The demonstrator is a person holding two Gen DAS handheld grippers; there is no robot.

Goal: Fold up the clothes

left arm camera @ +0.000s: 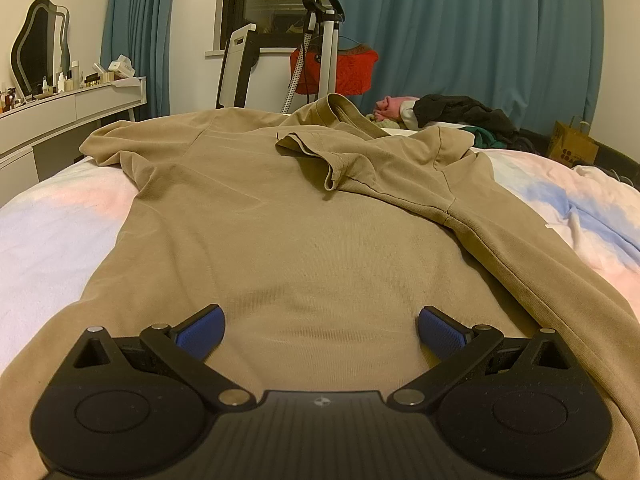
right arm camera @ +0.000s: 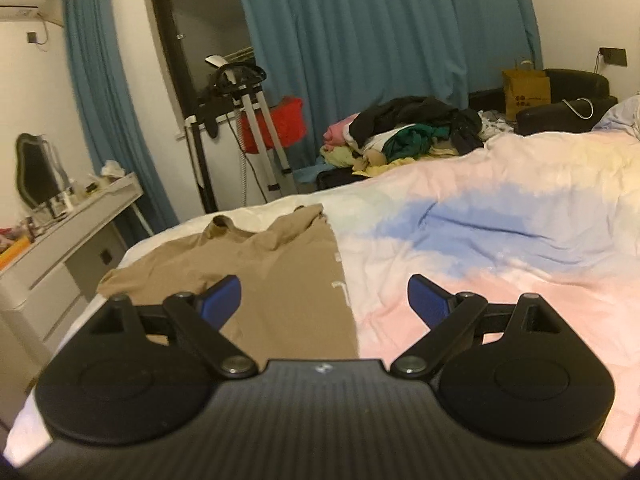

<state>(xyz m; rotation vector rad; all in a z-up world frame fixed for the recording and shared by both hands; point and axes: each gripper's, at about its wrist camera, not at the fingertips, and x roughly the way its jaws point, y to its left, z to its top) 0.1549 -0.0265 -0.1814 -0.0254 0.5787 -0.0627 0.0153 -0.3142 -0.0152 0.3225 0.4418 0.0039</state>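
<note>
bare duvet [right arm camera: 500, 248] right, clothes pile [right arm camera: 408, 128] beyond

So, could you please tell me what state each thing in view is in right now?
Tan T-shirt: spread on the bed, one sleeve folded in.
Left tool: open, empty, over the shirt.
Right tool: open, empty, over the shirt's edge.
Clothes pile: heaped, unfolded.
Duvet: spread, rumpled.

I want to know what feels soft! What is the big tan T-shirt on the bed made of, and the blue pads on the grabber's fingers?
The big tan T-shirt looks like soft matte cotton knit: fine ribbed lines run through it, and it drapes in limp wrinkles. The blue pads on the left gripper look like grippy rubber or plastic, judging by their tiny bumpy texture. Which one is unclear.
</note>
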